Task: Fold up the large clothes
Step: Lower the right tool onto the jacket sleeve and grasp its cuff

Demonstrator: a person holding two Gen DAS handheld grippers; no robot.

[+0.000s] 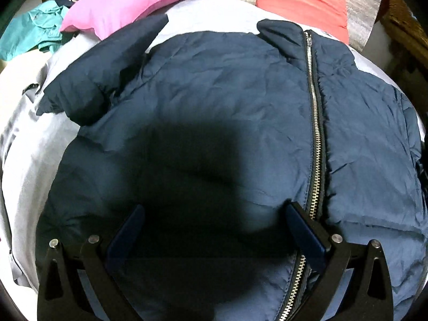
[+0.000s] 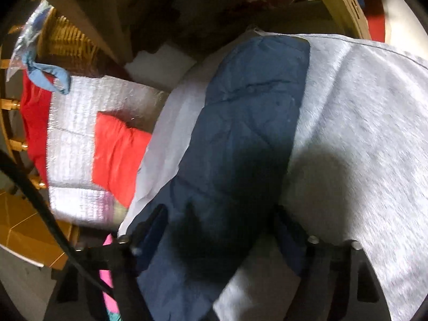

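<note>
the jacket (image 1: 214,93) is lying zipped and spread flat on the bed (image 1: 21,160), no fold showing yet. the left gripper (image 1: 214,230) is hovering open over its front, holding nothing. the right gripper (image 2: 219,230) is straddling a sleeve (image 2: 240,123), jaws partly open and not yet pinching.

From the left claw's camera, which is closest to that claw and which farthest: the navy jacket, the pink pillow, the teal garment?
1. Navy jacket, right beneath the left claw.
2. Pink pillow, beyond the jacket, upper left.
3. Teal garment, far left edge, past the pillow.
</note>
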